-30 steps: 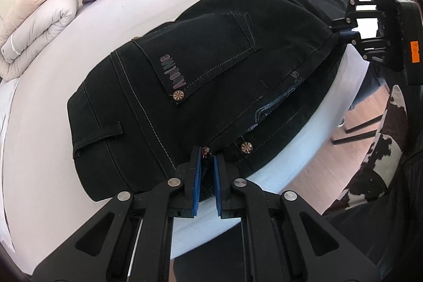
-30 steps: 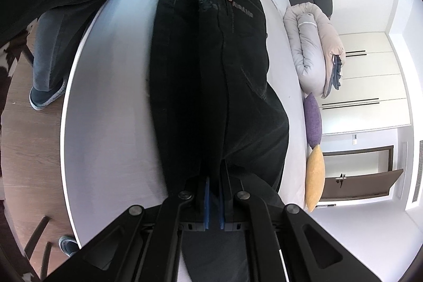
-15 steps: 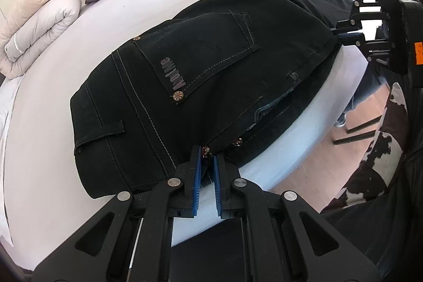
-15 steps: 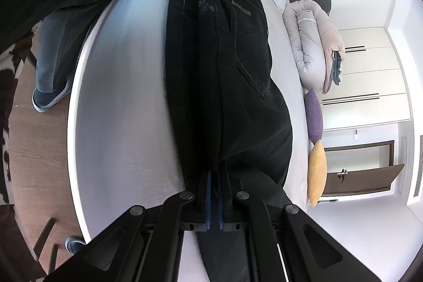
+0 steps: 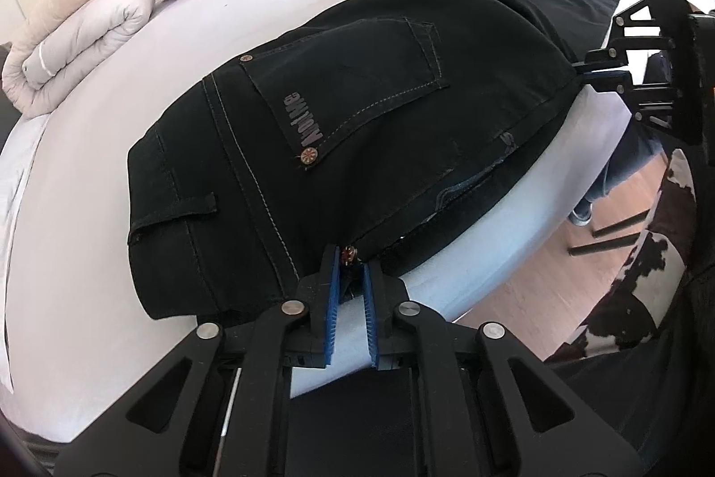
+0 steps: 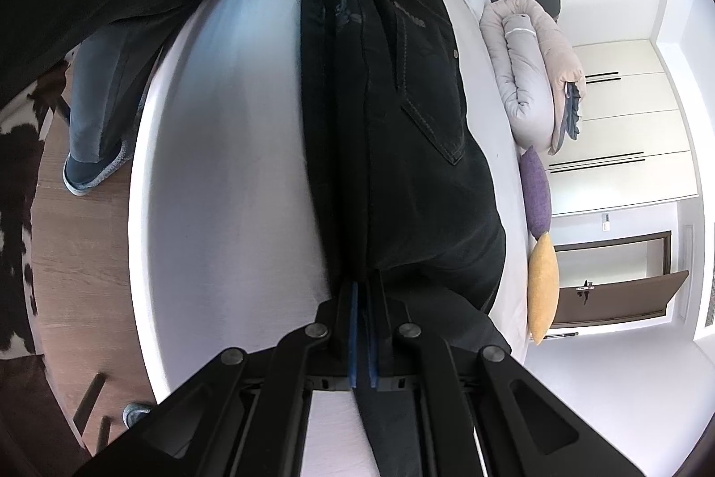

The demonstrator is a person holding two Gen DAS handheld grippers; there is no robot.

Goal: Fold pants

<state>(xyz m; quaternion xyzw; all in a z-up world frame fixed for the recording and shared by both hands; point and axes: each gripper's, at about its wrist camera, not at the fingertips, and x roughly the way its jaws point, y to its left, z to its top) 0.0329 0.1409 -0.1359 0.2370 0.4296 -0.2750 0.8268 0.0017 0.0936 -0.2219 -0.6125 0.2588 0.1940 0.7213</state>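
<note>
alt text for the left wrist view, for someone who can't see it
The left gripper pinches the waistband edge of black pants lying back pocket up on a white bed. At far right, the right gripper holds the pants further along.

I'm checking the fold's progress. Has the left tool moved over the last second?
Yes. The left tool, gripping the pants at the waistband, has pulled back toward the bed edge; more wooden floor shows beside it.
</note>
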